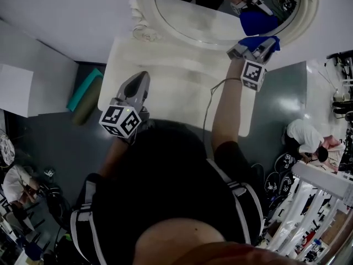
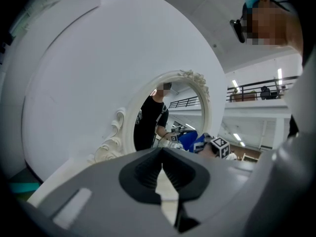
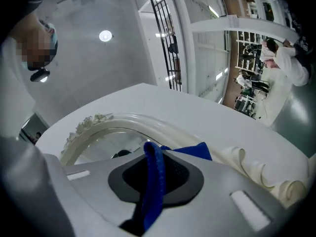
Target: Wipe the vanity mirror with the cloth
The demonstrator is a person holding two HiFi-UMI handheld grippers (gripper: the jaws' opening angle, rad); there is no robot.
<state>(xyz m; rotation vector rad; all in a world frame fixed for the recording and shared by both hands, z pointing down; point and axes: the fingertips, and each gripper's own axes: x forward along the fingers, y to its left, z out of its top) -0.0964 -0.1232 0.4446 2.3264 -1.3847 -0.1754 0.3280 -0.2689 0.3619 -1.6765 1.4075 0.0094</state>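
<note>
Seen from above, an oval vanity mirror in a cream carved frame stands at 12 o'clock, at the back of a white bench. The right hand-held gripper is clamped on a folded blue cloth, which is held up to the mirror's lower rim at about 5 o'clock on the oval, with its blue reflection just above it in the glass. The left hand-held gripper hangs over the bench at about 10 o'clock, its 2 jaws closed tip to tip and gripping nothing, pointing toward the mirror.
</note>
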